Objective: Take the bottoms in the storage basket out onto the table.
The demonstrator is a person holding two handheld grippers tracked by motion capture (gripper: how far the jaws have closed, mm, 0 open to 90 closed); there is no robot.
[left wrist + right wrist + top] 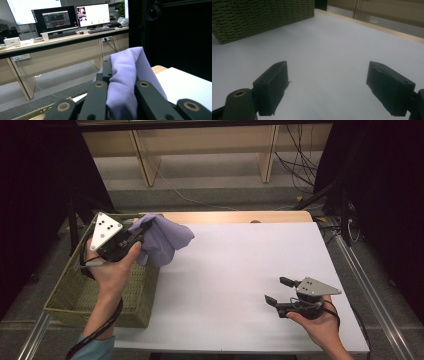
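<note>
A lavender cloth point(162, 240) hangs in the air over the right rim of the woven basket point(75, 295) at the table's left. My left gripper point(137, 232) is shut on it, held raised by a hand. In the left gripper view the cloth point(127, 75) bunches between the black jaws and drapes over them. My right gripper point(278, 290) rests low over the white table point(235, 270) near its front right, jaws wide apart. In the right gripper view its fingers point(272, 87) stand open with only bare table between them.
The olive woven basket point(262, 17) sits at the table's left edge, partly off the white top. A wooden strip point(235, 216) runs along the table's far edge. Behind it stand desk legs and loose cables on the floor. Black frame posts flank both sides.
</note>
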